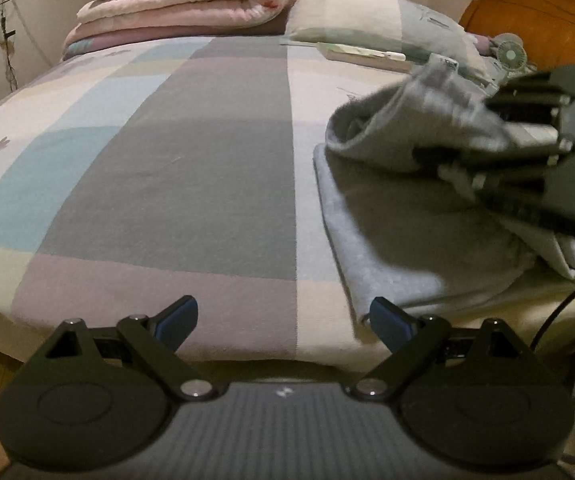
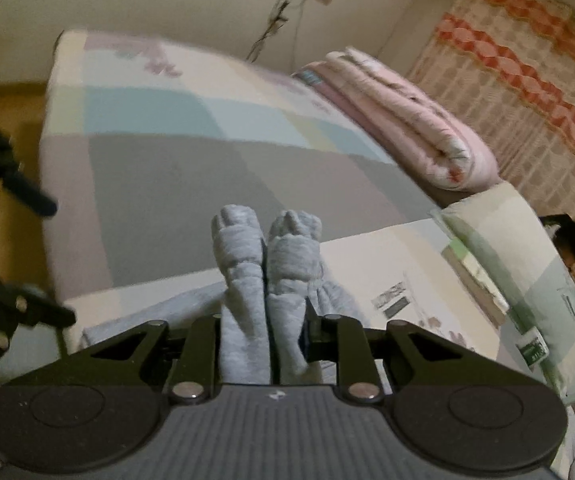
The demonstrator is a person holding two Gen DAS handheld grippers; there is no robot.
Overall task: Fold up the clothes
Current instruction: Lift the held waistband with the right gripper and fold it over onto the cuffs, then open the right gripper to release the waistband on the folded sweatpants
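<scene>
R tool (image 2: pixel 265 320) pinching bunched grey garment (image 2: pixel 271 264), carrying fold over bed (image 2: pixel 167 168) | L tool (image 1: pixel 283 320) spread, empty, lower frame | tip: be keeping edges aligned w/ flat layer

Dim, warm, motion-blurred fisheye views

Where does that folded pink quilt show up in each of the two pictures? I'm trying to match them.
Left wrist view: the folded pink quilt lies at the top, left of centre, on the far end of the bed.
Right wrist view: the quilt sits upper right, running diagonally in front of the curtain.
Shared landmark: the grey cotton garment, right in the left view, bottom centre in the other.
</scene>
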